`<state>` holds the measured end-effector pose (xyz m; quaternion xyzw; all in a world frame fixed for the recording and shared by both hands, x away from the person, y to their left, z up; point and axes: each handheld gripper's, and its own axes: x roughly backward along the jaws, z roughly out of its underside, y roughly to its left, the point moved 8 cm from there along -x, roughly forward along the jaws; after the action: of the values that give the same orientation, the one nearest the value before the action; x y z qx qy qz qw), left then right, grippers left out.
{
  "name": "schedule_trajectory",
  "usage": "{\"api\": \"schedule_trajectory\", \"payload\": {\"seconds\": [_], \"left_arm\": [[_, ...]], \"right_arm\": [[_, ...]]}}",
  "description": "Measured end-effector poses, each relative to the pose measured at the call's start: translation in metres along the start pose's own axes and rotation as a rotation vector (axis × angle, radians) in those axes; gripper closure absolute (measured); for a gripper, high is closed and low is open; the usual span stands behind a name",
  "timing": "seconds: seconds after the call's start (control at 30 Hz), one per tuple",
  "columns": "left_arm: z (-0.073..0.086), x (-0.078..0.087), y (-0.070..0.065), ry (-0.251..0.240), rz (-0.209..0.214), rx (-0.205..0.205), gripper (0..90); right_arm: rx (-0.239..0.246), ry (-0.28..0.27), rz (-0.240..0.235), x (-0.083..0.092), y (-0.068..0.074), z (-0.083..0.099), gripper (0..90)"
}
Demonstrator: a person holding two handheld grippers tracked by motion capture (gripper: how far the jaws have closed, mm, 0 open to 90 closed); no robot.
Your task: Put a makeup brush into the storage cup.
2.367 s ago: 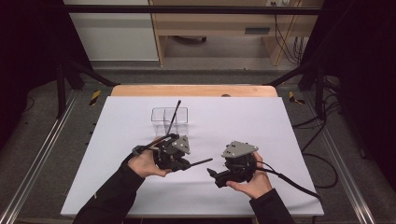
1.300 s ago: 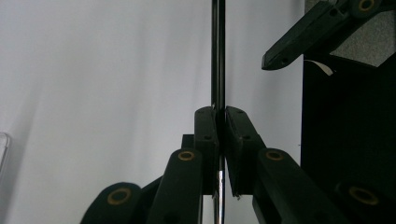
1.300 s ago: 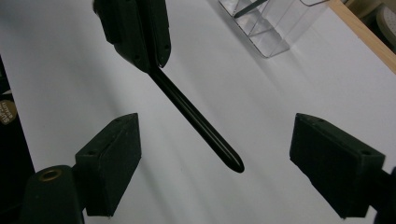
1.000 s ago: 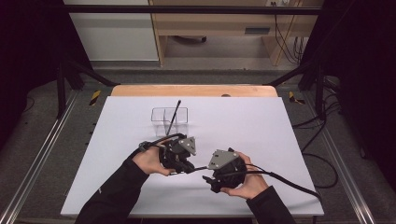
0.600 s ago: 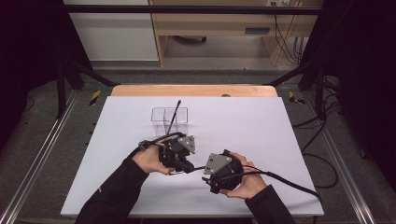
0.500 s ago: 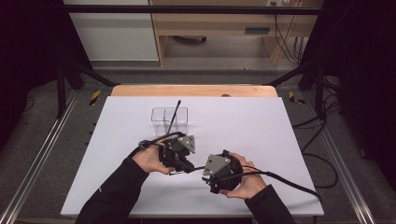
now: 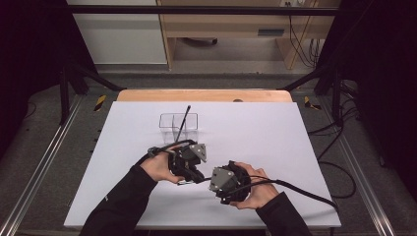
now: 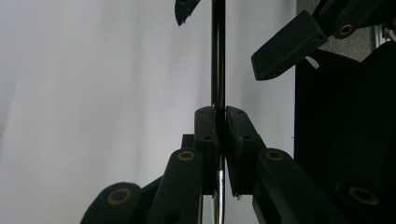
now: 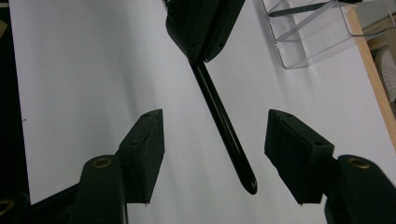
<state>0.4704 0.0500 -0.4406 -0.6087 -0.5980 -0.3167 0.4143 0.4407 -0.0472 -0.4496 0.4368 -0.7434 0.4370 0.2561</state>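
Note:
My left gripper [image 7: 193, 176] [image 8: 221, 112] is shut on a thin black pen [image 7: 202, 180] [image 8: 218, 56], held near the table's front middle and pointing right. My right gripper [image 7: 212, 180] [image 9: 215, 119] faces it, open, with the pen's [image 9: 224, 133] free end lying between its fingers [image 9: 147, 140] without touching either pad. Its jaws have just been closing around the pen. In the left gripper view the right gripper's fingers [image 8: 287, 46] flank the pen farther out. In the right gripper view the left gripper [image 9: 205, 51] clamps the pen's far part.
A clear plastic container [image 7: 167, 120] [image 9: 322, 37] stands behind the hands at mid-table with another black pen [image 7: 184, 118] [image 9: 299, 9] leaning in it. A white sheet [image 7: 295, 147] covers the table. A wooden edge [image 7: 204, 95] runs along the back.
My right gripper has moved left toward the left gripper and now has the pen's end between its jaws. The left hand and its pen have stayed put.

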Motion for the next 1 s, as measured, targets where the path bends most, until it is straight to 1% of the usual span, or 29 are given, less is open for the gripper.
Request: {"api": "schedule_trajectory", "payload": {"seconds": [0.17, 0.4, 0.6, 0.8, 0.83, 0.87, 0.9, 1.0], "left_arm": [[0.0007, -0.0031, -0.0021, 0.020, 0.010, -0.014, 83.4], [0.0005, -0.0034, -0.0037, 0.025, 0.016, -0.015, 83.4], [-0.0001, -0.0033, -0.0050, 0.027, 0.020, -0.017, 83.4], [-0.0013, -0.0047, -0.0063, 0.032, 0.026, -0.019, 83.4], [-0.0025, -0.0056, -0.0081, 0.020, 0.030, -0.002, 83.4], [-0.0025, -0.0056, -0.0081, 0.020, 0.030, -0.002, 83.4], [-0.0018, -0.0046, -0.0068, 0.031, 0.026, -0.016, 83.4], [-0.0019, -0.0044, -0.0072, 0.032, 0.025, -0.017, 83.4]], "right_arm": [[0.028, 0.003, -0.007, -0.0019, 0.0013, -0.0026, 41.7], [0.067, 0.013, -0.022, -0.0046, 0.0047, -0.0052, 49.1], [0.089, 0.012, -0.014, -0.0053, 0.0045, -0.0063, 53.9], [0.109, 0.019, -0.017, -0.0069, 0.0058, -0.0059, 58.0], [0.118, 0.021, -0.015, -0.0078, 0.0064, -0.0056, 60.1], [0.118, 0.021, -0.015, -0.0078, 0.0064, -0.0056, 60.1], [0.127, 0.026, -0.013, -0.0088, 0.0068, -0.0050, 62.2], [0.136, 0.031, -0.012, -0.0094, 0.0070, -0.0046, 64.0]]}}
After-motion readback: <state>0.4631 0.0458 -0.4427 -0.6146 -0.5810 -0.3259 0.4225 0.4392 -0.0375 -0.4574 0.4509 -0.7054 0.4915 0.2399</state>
